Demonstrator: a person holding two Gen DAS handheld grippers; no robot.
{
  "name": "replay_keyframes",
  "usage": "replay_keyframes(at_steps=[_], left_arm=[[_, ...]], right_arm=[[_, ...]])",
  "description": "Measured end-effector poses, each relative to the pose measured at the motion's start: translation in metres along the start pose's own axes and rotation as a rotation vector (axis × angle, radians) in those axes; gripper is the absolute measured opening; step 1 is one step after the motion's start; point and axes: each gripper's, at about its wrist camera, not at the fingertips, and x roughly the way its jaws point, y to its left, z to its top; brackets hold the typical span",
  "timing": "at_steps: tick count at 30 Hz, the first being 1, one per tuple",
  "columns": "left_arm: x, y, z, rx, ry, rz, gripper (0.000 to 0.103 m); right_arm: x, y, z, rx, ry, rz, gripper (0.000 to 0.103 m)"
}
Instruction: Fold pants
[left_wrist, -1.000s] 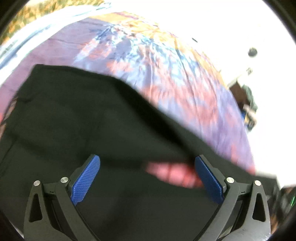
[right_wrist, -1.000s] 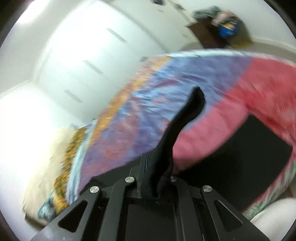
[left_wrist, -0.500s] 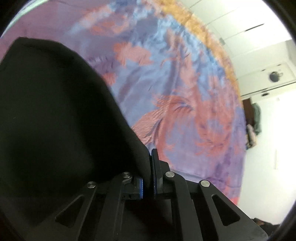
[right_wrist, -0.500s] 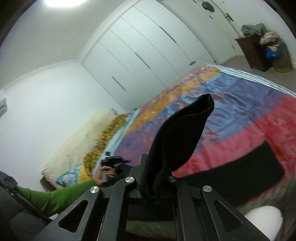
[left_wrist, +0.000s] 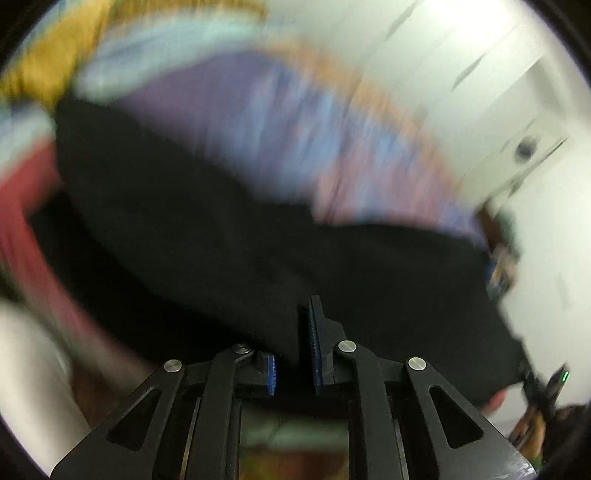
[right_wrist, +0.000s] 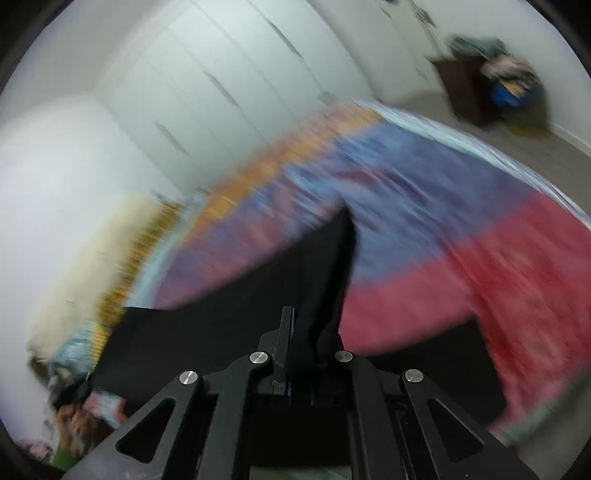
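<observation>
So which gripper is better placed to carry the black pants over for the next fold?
Neither alone, likely both: the left gripper and right gripper each have jaws shut on the pants, lifted above the bedspread.

Black pants (left_wrist: 229, 236) over a many-coloured bedspread (right_wrist: 424, 221)

Bedspread banded purple, blue, red and orange; black tongs (left_wrist: 295, 347) carry blue pads (left_wrist: 316, 343).
</observation>
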Motion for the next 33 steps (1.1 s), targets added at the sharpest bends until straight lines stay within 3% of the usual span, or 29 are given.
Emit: replay_keyframes(at_steps=[2, 4, 7, 12, 15, 17, 20, 28, 30, 31, 32, 33], left_arm=[[0.033, 0.006, -0.020, -0.026, 0.081, 0.006, 0.012], [0.032, -0.002, -0.019, -0.013, 0.050, 0.012, 0.012], [0.027, -0.013, -0.014, 0.029, 0.039, 0.007, 0.014], [0.035, -0.009, -0.006, 0.013, 0.039, 0.008, 0.014], [0.028, -0.022, -0.006, 0.039, -0.021, -0.012, 0.015], [0.035, -0.024, -0.015, 0.079, -0.004, 0.027, 0.015], [0.047, -0.018, -0.025, 0.072, 0.043, 0.048, 0.016], [0.040, -0.021, -0.024, 0.091, 0.034, 0.056, 0.018], [0.035, -0.019, -0.026, 0.081, 0.035, 0.057, 0.019], [0.035, -0.021, -0.028, 0.077, 0.036, 0.056, 0.019], [0.034, -0.018, -0.032, 0.073, 0.038, 0.059, 0.022], [0.031, -0.016, -0.033, 0.069, 0.040, 0.065, 0.023]], right_arm=[[0.024, -0.031, -0.019, 0.004, 0.105, -0.152, 0.006], [0.039, -0.052, -0.035, 0.041, 0.183, -0.233, 0.006], [0.039, -0.067, -0.042, 0.103, 0.180, -0.233, 0.006], [0.044, -0.048, -0.030, -0.040, 0.166, -0.303, 0.006], [0.027, -0.036, -0.012, -0.098, 0.062, -0.285, 0.006], [0.022, -0.038, -0.008, -0.115, 0.036, -0.300, 0.006], [0.050, -0.068, -0.026, -0.059, 0.213, -0.368, 0.007], [0.063, -0.055, -0.026, -0.146, 0.226, -0.457, 0.007], [0.060, -0.053, -0.027, -0.163, 0.209, -0.486, 0.017], [0.057, -0.050, -0.028, -0.171, 0.194, -0.512, 0.033], [0.052, -0.049, -0.029, -0.171, 0.173, -0.537, 0.058], [0.045, -0.048, -0.031, -0.167, 0.145, -0.553, 0.066]])
